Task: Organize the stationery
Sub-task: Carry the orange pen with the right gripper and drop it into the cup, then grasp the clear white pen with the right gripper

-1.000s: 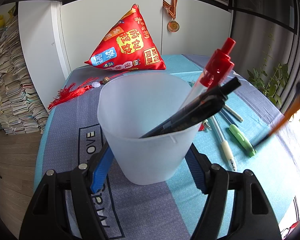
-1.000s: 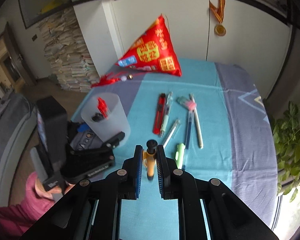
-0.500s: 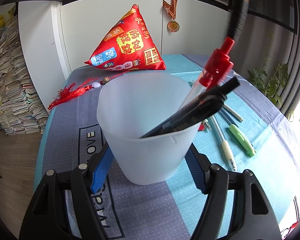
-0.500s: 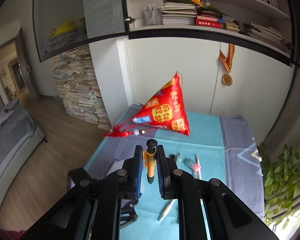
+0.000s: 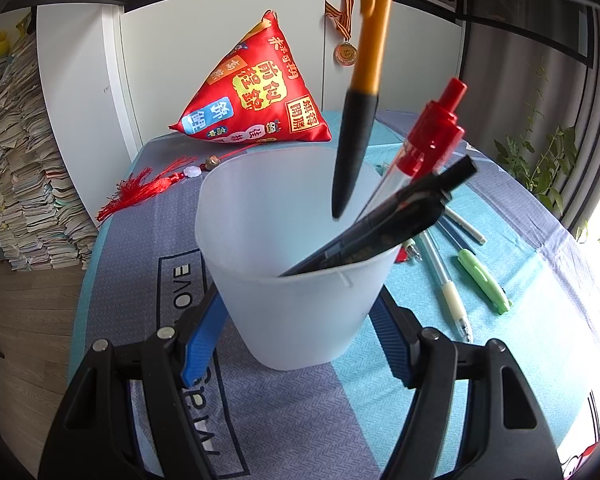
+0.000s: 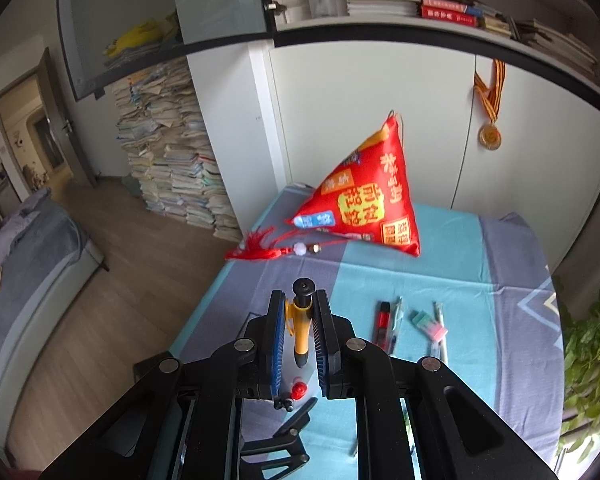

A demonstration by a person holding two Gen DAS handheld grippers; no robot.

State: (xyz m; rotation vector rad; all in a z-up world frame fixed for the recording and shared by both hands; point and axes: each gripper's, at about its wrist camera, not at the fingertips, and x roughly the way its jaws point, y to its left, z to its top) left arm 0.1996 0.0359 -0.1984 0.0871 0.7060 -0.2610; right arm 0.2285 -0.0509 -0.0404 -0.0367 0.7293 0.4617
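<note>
Table (image 5: 132, 280): covered with a cloth of blue and grey panels, standing against white cabinet doors; it carries everything below.
Red pouch (image 5: 256, 92): pyramid-shaped, with yellow lettering, at the table's far edge by the cabinets; its red tassel (image 5: 140, 192) trails towards the far left corner.
Frosted cup (image 5: 296, 280): translucent, upright, near the table's left edge. My left claw (image 5: 296, 344) is clamped on it, one blue pad (image 5: 202, 336) pressed to each side of the lower wall.
Pens in the cup: a red-topped clear pen (image 5: 428, 140) and a black pen (image 5: 384, 224), both leaning on the right side of the rim.
Orange pen (image 5: 370, 52): black tip pointing down, hanging upright over the cup's mouth. My right claw (image 6: 298, 334) grips it firmly, pads closed on the barrel, black button end up.
Loose pens, right of the cup: a green pen (image 5: 484, 280) and a clear pen with a pale grip (image 5: 446, 288) lie flat, with more behind them; the right wrist view shows a red and black pen (image 6: 383, 322) and a pink and green eraser (image 6: 428, 322) among them, towards the middle of the table.
Medal (image 5: 345, 54): hanging on a striped ribbon from the cabinet door behind the table.
</note>
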